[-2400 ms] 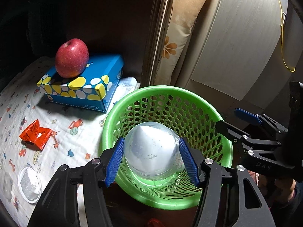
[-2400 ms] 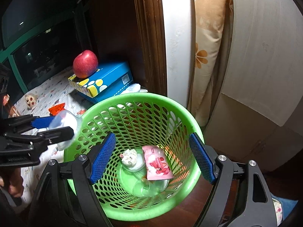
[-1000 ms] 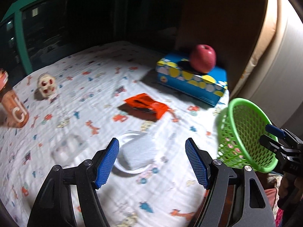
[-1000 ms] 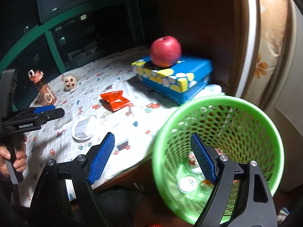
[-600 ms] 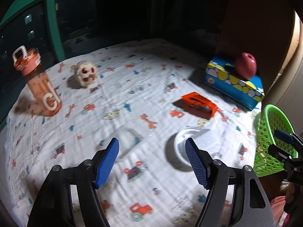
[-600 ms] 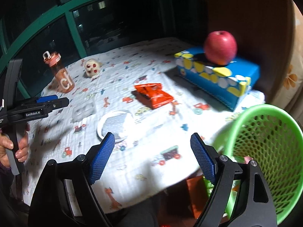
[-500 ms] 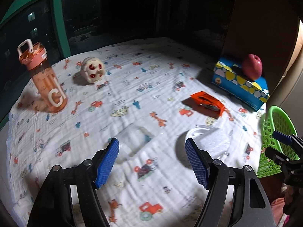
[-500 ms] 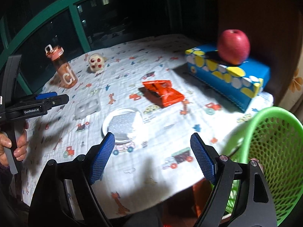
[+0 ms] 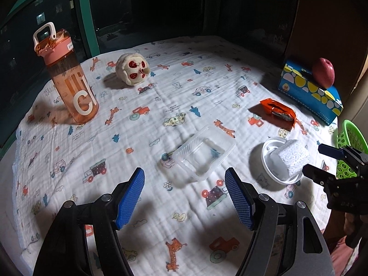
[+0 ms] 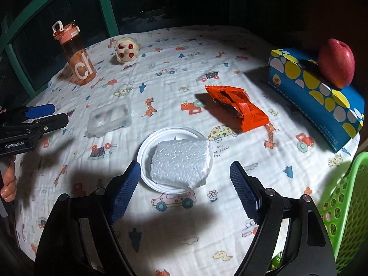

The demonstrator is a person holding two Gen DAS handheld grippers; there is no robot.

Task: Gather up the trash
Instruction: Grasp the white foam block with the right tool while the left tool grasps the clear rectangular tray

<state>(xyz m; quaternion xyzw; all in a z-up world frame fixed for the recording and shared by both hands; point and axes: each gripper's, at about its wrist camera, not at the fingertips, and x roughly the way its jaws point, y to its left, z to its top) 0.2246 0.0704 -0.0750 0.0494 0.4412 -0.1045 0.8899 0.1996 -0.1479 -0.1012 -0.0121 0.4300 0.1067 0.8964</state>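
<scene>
A clear plastic tray [image 9: 203, 155] lies on the printed cloth just ahead of my open, empty left gripper [image 9: 184, 197]; it also shows in the right wrist view [image 10: 110, 119]. A white foam block [image 10: 181, 161] sits in a white lid [image 10: 147, 147] just ahead of my open, empty right gripper [image 10: 184, 188]; the block also shows in the left wrist view [image 9: 291, 158]. An orange wrapper [image 10: 239, 108] lies beyond it. The green basket [image 10: 347, 202] stands off the table edge at right.
A pink water bottle [image 9: 66, 78] and a skull-like toy [image 9: 132, 69] stand at the far left. A blue tissue box [image 10: 317, 94] with a red apple [image 10: 337, 63] on it sits at the right. Dark windows lie behind the table.
Both grippers swung from the basket to the table. My left gripper let the clear cup go into the basket and now faces the clear tray. My right gripper closed in on the foam block.
</scene>
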